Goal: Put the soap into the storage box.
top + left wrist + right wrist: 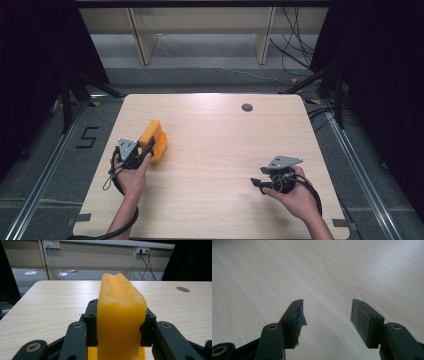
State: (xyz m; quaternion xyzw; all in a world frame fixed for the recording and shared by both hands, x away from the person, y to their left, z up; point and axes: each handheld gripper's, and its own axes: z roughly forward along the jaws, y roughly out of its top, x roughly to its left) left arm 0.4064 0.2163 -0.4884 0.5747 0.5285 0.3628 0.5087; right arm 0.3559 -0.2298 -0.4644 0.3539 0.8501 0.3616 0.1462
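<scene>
A yellow-orange block [120, 315] stands pinched between the left gripper [117, 327]'s fingers [90, 322] at the left side of the wooden counter [225, 145], its lower end cut off at the bottom of the left gripper view. To the right, well apart, the right gripper [327, 320] hangs with its fingers [365, 322] spread over bare wood, nothing between them.

Floor mark: we read a dark figure "5" [88, 137] on the grey floor to the left of the table [225, 145]
Wall sockets: we see small yellow labels [55, 243] above the sockets in the left gripper view, too small for us to read
Table, orange block, grippers: we find no writing on them
</scene>
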